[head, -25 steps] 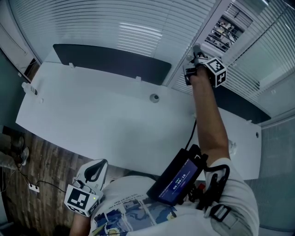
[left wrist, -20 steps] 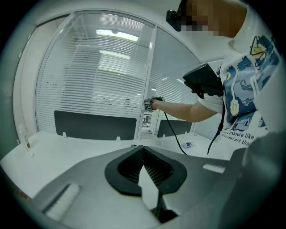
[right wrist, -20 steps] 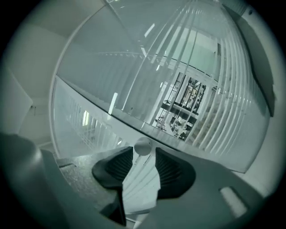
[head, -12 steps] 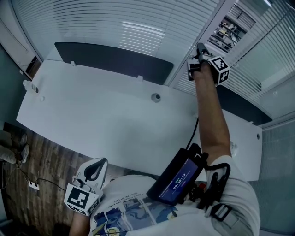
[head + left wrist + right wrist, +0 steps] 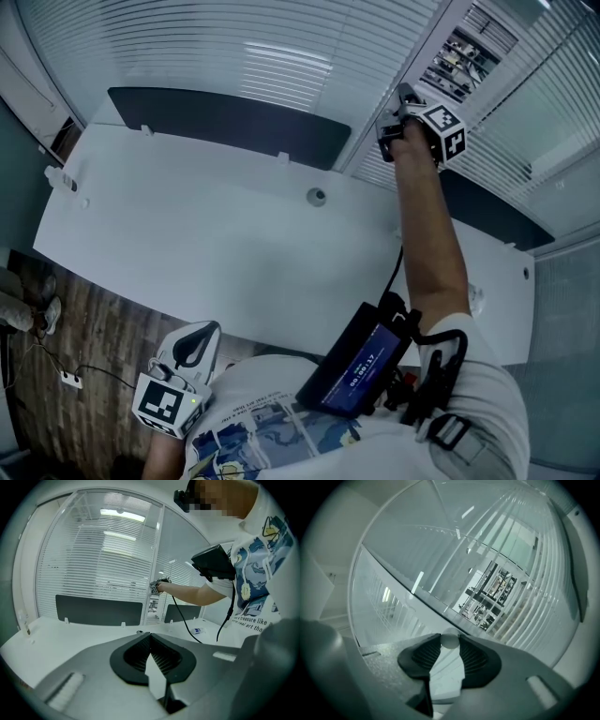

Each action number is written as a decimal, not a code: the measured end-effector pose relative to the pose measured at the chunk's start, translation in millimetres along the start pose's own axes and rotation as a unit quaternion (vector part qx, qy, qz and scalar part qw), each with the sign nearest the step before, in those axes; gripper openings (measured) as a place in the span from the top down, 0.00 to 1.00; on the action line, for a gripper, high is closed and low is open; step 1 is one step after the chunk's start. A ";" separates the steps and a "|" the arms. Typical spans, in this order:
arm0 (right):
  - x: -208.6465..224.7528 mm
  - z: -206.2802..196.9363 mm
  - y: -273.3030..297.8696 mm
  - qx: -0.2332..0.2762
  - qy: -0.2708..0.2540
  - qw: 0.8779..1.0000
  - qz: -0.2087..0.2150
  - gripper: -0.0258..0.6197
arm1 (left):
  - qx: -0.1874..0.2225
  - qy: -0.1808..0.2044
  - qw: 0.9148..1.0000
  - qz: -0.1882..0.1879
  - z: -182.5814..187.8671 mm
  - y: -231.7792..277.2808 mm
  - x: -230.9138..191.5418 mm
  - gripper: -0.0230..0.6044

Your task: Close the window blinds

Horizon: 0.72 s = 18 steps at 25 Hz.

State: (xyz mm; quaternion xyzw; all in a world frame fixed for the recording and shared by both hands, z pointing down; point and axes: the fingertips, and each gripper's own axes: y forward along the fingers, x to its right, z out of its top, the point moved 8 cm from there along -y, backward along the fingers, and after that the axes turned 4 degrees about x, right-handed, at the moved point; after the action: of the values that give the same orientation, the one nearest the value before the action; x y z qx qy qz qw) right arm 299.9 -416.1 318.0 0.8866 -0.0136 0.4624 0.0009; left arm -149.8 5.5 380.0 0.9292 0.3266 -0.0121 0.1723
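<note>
Head view: white bench (image 5: 187, 234) fills the centre, with a dark panel (image 5: 216, 122) along its far edge from 11 to 12 o'clock and a small round fitting (image 5: 317, 196) just past centre. The window blinds (image 5: 234, 56) hang behind the bench from 10 to 2 o'clock. The slats on the left span lie nearly flat to the glass. At 1 o'clock a narrow section (image 5: 464, 52) is open enough to show a lit room beyond.

Right hand-held gripper (image 5: 401, 105): arm stretched to 1 o'clock and raised off the bench, against the upright post between two blind spans. In the right gripper view, the hand-held gripper (image 5: 450, 646) has a round white knob (image 5: 450, 640) between the pad tips. Jaws have just been closing and both pads appear to touch the knob, so the opening is narrow. Blind slats (image 5: 534, 588) fan out at 2 to 3 o'clock, with the open section (image 5: 487, 597) just above the knob.

Left hand-held gripper (image 5: 192, 349): low at 7 o'clock, beside the person's torso, over the wooden floor (image 5: 84, 328) at the bench's near edge. In the left gripper view, the jaws (image 5: 150, 641) have tips together and nothing between them. They point toward the blinds (image 5: 108, 559) across the bench.

A black device with a lit screen (image 5: 361, 361) sits at the person's right side at 5 o'clock.
</note>
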 end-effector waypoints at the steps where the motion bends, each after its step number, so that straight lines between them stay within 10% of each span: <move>1: -0.3 0.3 0.0 0.000 -0.003 1.000 -0.001 0.76 | 0.000 0.000 1.000 0.000 -0.3 -0.3 -0.3 0.96; 18: -20.6 3.8 0.1 -0.034 -0.240 0.968 -0.057 0.76 | -0.001 -0.002 1.000 0.000 -3.3 -0.2 1.8 0.96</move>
State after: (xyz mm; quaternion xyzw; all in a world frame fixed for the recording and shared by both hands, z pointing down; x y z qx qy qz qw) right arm 291.2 -415.7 299.0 0.9704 0.0217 0.2343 0.0541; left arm -148.8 7.8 382.8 0.9292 0.3258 -0.0140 0.1739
